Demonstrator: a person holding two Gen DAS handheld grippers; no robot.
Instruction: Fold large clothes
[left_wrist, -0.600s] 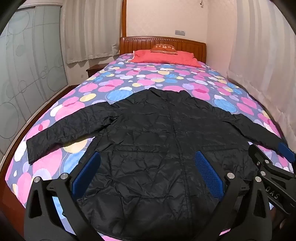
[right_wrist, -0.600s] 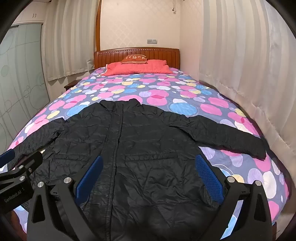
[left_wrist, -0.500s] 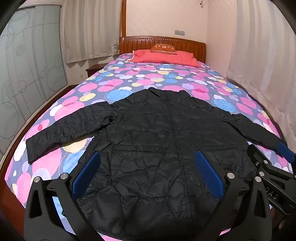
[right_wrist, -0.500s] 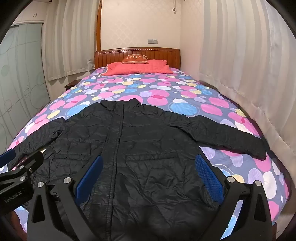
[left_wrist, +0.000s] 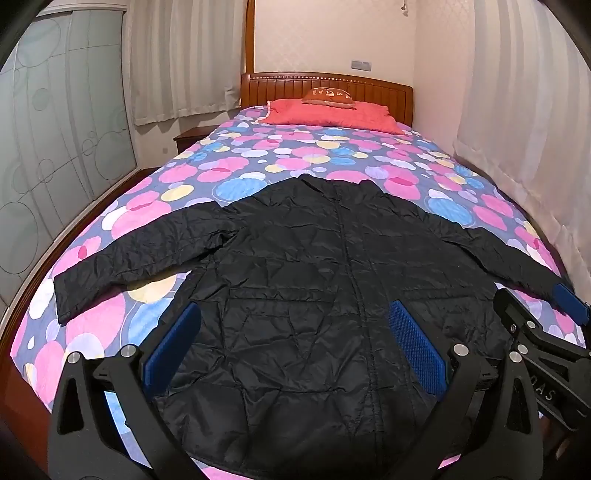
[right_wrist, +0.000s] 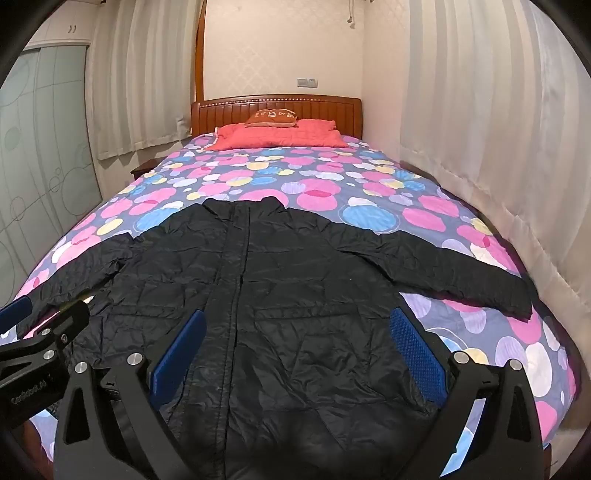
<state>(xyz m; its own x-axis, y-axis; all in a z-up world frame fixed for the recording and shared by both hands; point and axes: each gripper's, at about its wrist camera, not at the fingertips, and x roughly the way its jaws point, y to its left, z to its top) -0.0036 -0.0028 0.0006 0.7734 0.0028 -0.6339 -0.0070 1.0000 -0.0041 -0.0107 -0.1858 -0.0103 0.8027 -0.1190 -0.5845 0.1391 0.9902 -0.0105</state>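
A black quilted jacket (left_wrist: 303, 295) is lying spread flat, front up, on the near half of the bed (left_wrist: 258, 162), on a bedspread printed with pink, blue and yellow blobs. Its long axis is running along the bed's length: the collar is pointing toward the wooden headboard (left_wrist: 325, 83) and the red pillow (left_wrist: 332, 112), and the hem is reaching the foot edge nearest the cameras. The zip line is running straight up the middle, and both sleeves are stretching out sideways and slightly down toward the bed's two long edges.

The left gripper (left_wrist: 295, 354) is hovering over the lower part of the jacket with its blue pads spread wide and nothing between them. The right gripper (right_wrist: 295, 354) is doing the same, jaws fully apart and holding nothing.

The left wrist view is showing the whole left sleeve (left_wrist: 140, 258) down to its cuff near the bed's wooden side rail, plus a nightstand (left_wrist: 192, 138) beside the headboard; the right sleeve's cuff is hiding there behind the other gripper's frame. The right wrist view is showing the whole right sleeve (right_wrist: 443, 269) and its cuff close to the curtained wall (right_wrist: 498, 147), while the left cuff is being covered by the left gripper's body at the frame's edge.
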